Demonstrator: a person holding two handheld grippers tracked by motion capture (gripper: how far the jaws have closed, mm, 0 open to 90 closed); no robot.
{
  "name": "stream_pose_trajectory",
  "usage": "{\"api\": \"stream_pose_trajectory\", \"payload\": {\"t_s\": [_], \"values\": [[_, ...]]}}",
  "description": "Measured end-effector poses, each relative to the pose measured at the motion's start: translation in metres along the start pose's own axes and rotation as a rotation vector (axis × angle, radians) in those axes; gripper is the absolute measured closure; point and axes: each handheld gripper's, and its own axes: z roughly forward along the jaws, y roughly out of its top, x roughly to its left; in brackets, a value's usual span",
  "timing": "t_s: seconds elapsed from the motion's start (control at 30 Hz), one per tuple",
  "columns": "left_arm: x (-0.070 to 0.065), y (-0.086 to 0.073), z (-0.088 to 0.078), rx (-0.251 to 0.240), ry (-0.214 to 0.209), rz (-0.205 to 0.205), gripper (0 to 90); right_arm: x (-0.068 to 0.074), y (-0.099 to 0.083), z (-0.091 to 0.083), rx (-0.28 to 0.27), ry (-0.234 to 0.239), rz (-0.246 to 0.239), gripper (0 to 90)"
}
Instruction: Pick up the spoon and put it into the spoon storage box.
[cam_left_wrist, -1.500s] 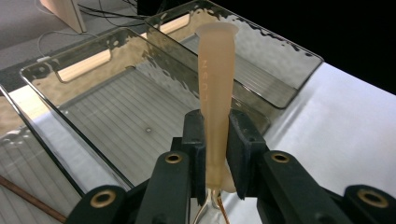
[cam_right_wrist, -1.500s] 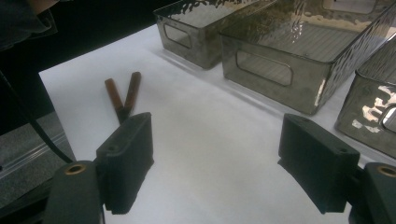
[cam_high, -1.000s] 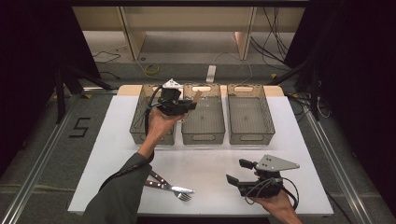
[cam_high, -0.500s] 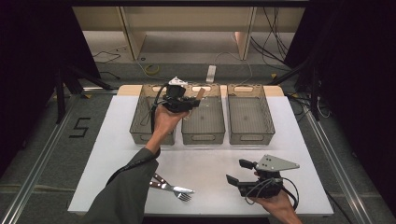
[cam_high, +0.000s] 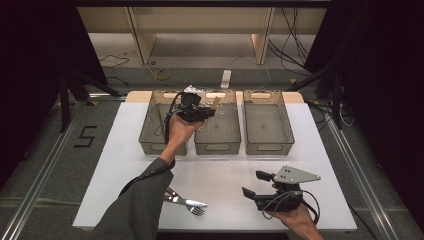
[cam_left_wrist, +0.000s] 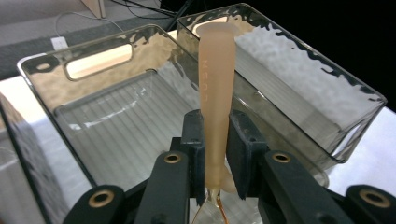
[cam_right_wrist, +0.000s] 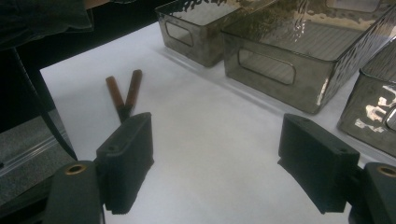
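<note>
Clamping pale tan plastic utensil handle (cam_left_wrist: 214, 88) in your left gripper (cam_left_wrist: 215, 154), holding it over middle smoky clear plastic bin (cam_high: 218, 131); your right gripper (cam_right_wrist: 219, 163) is resting wide open, ungripped, above white table (cam_high: 225, 175).

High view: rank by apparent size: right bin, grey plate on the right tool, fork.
1. Right bin, clearly largest.
2. Grey plate.
3. Fork, partly hidden by the sleeve, so its place after the plate is unsure.

Bright table, dark surroundings (perhaps slight blur); bins (cam_left_wrist: 299, 79) glare.
</note>
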Motion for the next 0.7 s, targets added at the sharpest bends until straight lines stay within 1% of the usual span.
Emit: {"api": "stream_pose_trajectory", "payload": {"t_s": [0.13, 0.23, 0.27, 0.33, 0.57, 0.67, 0.7], "values": [[0.001, 0.0, 0.002, 0.009, 0.01, -0.011, 76.7, 0.0, 0.0, 0.0, 0.003, 0.0, 0.0, 26.8], [0.003, -0.001, 0.004, 0.001, 0.003, -0.027, 76.7, 0.0, 0.0, 0.0, 0.002, 0.001, 0.0, 26.8], [0.003, -0.001, 0.004, 0.008, 0.004, -0.02, 76.6, 0.0, 0.0, 0.0, 0.0, 0.001, 0.0, 26.8], [0.002, -0.001, 0.005, 0.007, 0.007, -0.025, 76.4, 0.0, 0.0, 0.0, 0.001, 0.002, 0.001, 26.8], [0.004, -0.004, 0.009, 0.026, 0.01, -0.041, 75.5, 0.0, 0.0, 0.0, 0.001, 0.002, -0.001, 26.8], [0.005, -0.006, 0.011, 0.039, 0.022, -0.048, 74.8, 0.0, 0.0, 0.001, 0.006, 0.003, 0.001, 26.9], [0.005, -0.007, 0.012, 0.043, 0.027, -0.047, 73.2, 0.0, 0.0, 0.001, 0.007, 0.002, 0.0, 26.8]]}}
